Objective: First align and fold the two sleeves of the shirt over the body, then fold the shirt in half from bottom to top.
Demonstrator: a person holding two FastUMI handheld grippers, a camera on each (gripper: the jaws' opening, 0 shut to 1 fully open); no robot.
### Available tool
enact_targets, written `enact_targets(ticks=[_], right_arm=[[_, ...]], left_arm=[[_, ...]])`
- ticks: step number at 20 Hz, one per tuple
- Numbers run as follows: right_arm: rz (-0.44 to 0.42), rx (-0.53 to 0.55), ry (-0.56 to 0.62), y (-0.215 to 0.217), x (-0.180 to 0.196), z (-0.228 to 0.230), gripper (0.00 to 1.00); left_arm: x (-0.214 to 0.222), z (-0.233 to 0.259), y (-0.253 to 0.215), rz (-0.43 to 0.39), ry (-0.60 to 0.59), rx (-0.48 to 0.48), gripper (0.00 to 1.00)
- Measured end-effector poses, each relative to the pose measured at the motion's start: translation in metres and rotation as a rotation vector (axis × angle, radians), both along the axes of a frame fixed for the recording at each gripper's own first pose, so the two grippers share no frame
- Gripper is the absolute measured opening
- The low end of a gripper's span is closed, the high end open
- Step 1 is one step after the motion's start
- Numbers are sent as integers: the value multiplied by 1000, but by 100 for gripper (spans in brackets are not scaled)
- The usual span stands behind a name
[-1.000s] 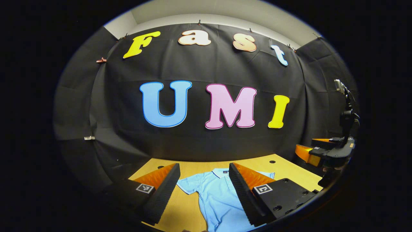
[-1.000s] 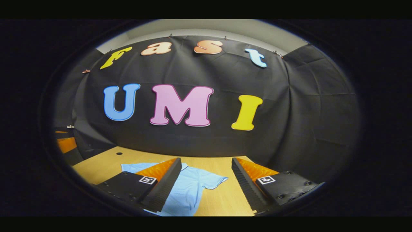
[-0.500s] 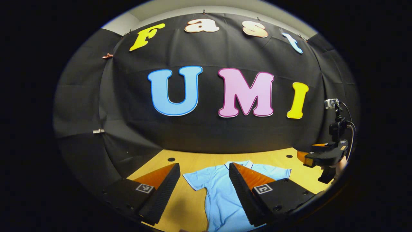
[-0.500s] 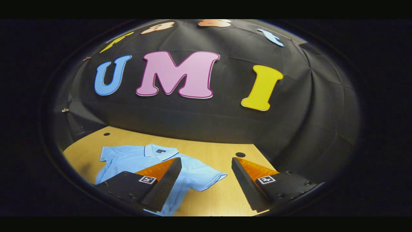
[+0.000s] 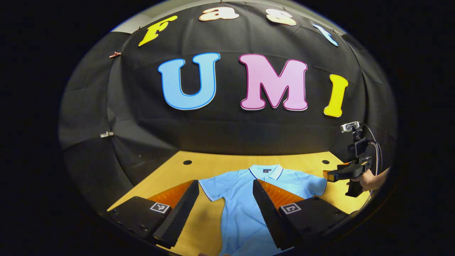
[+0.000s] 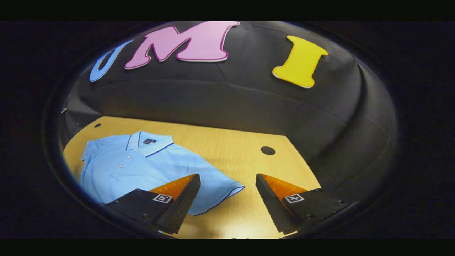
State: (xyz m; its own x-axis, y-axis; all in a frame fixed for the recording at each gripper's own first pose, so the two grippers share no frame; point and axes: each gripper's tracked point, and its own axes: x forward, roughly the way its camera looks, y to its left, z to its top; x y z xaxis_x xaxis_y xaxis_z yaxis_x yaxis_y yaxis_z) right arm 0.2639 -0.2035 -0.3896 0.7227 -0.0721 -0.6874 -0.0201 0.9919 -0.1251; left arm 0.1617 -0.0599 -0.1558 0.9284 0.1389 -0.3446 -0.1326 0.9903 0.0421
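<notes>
The wooden table (image 6: 231, 149) carried a light blue shirt (image 6: 142, 167) lying flat and unfolded, collar toward the far edge, sleeves spread to either side; the left gripper (image 5: 224, 208) hung above the shirt's body near the table's near edge, its fingers spread wide apart and grasping nothing; the right gripper (image 6: 227, 199) hovered over the sleeve (image 6: 217, 186) nearest the table's right edge, likewise released, with bare wood between its fingers.
</notes>
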Motion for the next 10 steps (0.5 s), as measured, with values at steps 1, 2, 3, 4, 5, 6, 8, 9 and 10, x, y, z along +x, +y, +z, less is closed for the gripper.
enact_targets(ticks=[1,2,3,4,5,6,8,9,10], right_arm=[[-12,23,26,-1,3,-11,98],[-39,45,48,-5,5,-20,97],[-67,52,52,-11,8,-26,97],[-89,49,52,-18,11,-34,97],[-106,51,61,-21,14,-43,97],[-115,59,71,-23,16,-50,97],[-130,69,101,-28,14,-63,97],[-135,78,125,-28,11,-71,97],[-136,83,146,-27,7,-77,97]], left_arm=[[2,-4,-6,-5,8,-5,97],[3,-8,-11,-12,13,-6,97],[4,-10,-16,-19,21,-3,97],[5,-15,-20,-24,34,-6,97],[5,-17,-26,-38,41,-18,97],[6,-17,-33,-56,44,-27,97],[7,-17,-38,-72,50,-19,97],[9,-20,-41,-77,54,-18,97],[12,-22,-43,-78,59,-19,97]])
